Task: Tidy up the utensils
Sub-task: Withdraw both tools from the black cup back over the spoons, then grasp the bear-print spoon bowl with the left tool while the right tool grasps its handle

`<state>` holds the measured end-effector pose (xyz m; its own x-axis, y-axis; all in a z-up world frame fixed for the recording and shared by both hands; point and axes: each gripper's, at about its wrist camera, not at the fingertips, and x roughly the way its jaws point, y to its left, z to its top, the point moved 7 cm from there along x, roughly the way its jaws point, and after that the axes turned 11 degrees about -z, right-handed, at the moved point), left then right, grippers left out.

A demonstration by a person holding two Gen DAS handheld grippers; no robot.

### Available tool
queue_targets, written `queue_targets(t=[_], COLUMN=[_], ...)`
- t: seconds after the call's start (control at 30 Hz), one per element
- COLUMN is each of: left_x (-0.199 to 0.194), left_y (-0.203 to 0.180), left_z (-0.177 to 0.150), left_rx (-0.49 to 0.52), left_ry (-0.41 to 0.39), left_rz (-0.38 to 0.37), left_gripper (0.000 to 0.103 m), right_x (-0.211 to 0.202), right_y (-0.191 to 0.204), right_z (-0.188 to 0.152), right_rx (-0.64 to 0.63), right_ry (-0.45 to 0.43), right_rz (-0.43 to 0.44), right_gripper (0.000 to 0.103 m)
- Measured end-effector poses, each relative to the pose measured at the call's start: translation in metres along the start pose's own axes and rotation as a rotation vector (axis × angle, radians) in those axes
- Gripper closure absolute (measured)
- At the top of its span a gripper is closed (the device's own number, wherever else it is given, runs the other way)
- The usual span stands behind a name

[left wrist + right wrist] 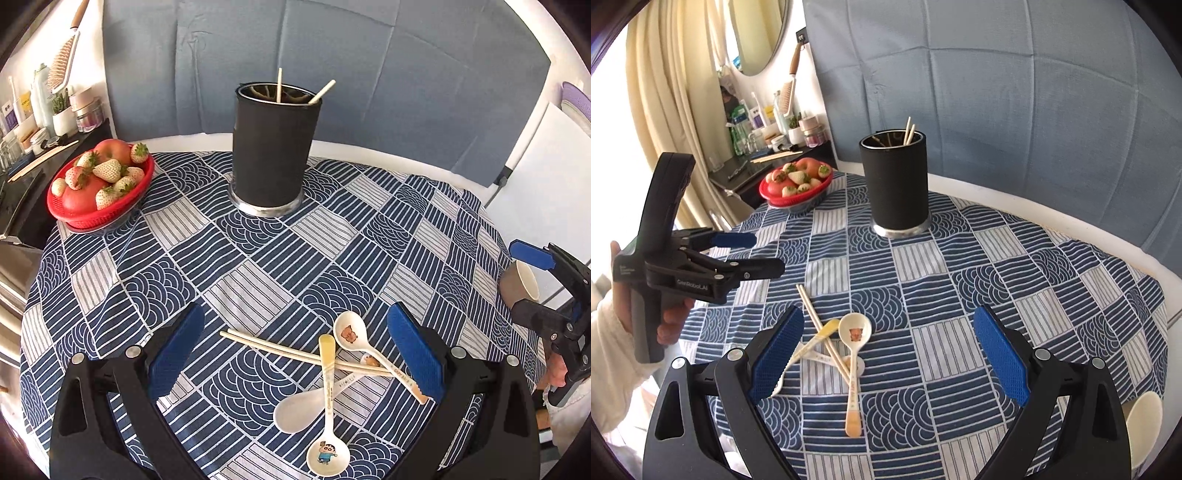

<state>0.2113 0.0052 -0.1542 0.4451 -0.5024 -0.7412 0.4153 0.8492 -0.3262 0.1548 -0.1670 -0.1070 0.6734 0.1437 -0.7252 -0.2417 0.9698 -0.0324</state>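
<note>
A black utensil holder (272, 149) stands at the far middle of the table and holds two chopsticks (320, 92); it also shows in the right wrist view (895, 182). A pair of chopsticks (269, 347) and three spoons lie crossed near the front: a bear spoon (351, 332), a yellow-handled cartoon spoon (327, 454) and a plain white spoon (299, 410). The same pile shows in the right wrist view (834, 343). My left gripper (295, 354) is open above the pile. My right gripper (890, 350) is open just right of the pile.
A red basket of fruit (99, 181) sits at the table's far left. A paper cup (526, 280) stands near the right edge. A side shelf with bottles and jars (37, 110) is at the left. A blue cushion (332, 55) backs the table.
</note>
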Motion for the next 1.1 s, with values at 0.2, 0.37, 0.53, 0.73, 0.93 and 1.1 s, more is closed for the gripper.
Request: queue_targets(t=[0.2, 0.37, 0.53, 0.73, 0.93, 1.1], left_x=[0.023, 0.041, 0.057, 0.075, 0.092, 0.104], left_y=[-0.003, -0.007, -0.013, -0.018, -0.020, -0.019], left_z=[-0.003, -0.005, -0.006, -0.005, -0.011, -0.017], left_rx=[0.084, 0.176, 0.264, 0.327, 0.371, 0.393], left_ry=[0.090, 0.178, 0.246, 0.307, 0.353, 0.386], left_rz=[-0.033, -0.077, -0.145, -0.219, -0.269, -0.310], left_gripper=[0.006, 0.006, 0.006, 0.006, 0.006, 0.006], right_x=[0.007, 0.013, 0.017, 0.021, 0.030, 0.043], right_y=[0.004, 0.005, 0.005, 0.007, 0.012, 0.017], right_z=[-0.012, -0.019, -0.030, -0.045, -0.063, -0.076], right_rx=[0.013, 0.066, 0.129, 0.205, 0.249, 0.267], right_ry=[0.058, 0.094, 0.124, 0.153, 0.185, 0.205], right_rz=[-0.042, -0.087, -0.141, -0.195, -0.237, -0.266], right_gripper=[0.014, 0.014, 0.014, 0.014, 0.014, 0.014])
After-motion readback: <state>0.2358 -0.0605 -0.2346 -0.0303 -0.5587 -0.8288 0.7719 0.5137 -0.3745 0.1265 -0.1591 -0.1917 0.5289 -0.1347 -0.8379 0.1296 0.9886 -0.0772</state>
